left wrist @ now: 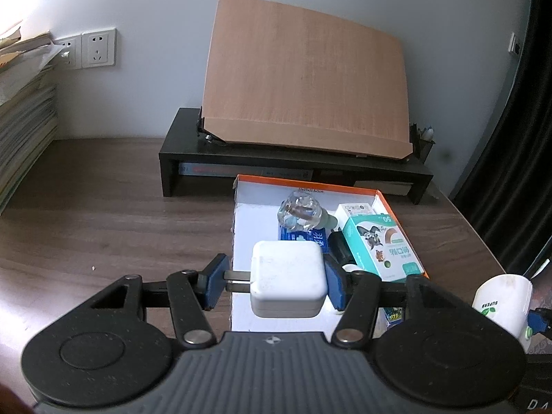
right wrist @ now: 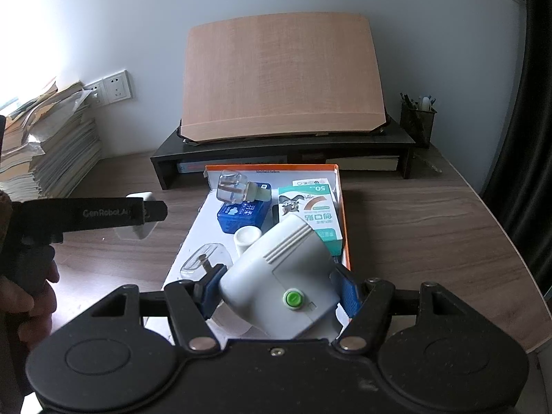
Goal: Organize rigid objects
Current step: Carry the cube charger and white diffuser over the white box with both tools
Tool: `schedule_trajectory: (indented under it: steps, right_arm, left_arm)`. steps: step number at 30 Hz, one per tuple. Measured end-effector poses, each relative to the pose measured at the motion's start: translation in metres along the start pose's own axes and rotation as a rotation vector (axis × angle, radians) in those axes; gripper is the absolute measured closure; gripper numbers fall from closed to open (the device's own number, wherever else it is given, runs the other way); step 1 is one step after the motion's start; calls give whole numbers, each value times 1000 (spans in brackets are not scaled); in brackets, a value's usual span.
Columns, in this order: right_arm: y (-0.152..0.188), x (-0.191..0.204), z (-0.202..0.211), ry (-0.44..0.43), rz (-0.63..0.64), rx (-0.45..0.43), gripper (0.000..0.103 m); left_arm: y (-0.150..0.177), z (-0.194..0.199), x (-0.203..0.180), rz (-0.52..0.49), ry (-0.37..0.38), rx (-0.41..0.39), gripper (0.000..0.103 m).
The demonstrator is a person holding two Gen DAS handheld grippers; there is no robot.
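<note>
A tilted wooden board (right wrist: 283, 76) rests on a black riser (right wrist: 283, 153), paper stacks (right wrist: 51, 145) left.

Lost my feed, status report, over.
Left claw shut on white charger. Right claw shut on white plug-in device. Orange-rimmed box crowded.

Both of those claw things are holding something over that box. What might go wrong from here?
1. The left gripper pinches the white charger with one pad on its metal prongs; that narrow contact might let it twist or slip.
2. The right gripper holds the white device tilted, so it may land on the white cap or clear cover below.
3. The orange-rimmed box is crowded on its right side.
</note>
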State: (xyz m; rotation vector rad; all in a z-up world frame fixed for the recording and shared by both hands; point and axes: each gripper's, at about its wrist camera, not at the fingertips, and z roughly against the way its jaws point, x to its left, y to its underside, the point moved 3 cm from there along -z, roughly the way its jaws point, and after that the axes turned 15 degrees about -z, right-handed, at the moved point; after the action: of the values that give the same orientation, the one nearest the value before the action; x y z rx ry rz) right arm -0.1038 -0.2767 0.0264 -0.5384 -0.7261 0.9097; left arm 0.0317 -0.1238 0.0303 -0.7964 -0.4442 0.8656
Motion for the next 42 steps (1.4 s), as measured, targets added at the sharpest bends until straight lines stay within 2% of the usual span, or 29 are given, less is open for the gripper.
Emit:
schedule_trajectory:
  steps: [27,42]
  right_arm:
    - [-12,5,-26,-3,8,36,23]
    - [-8,-5,-31,16,-15,58,23]
  left_arm:
    - [-7,-23,4,-4,5,28,45]
    - [-7,-34,-8,-29,33,50,45]
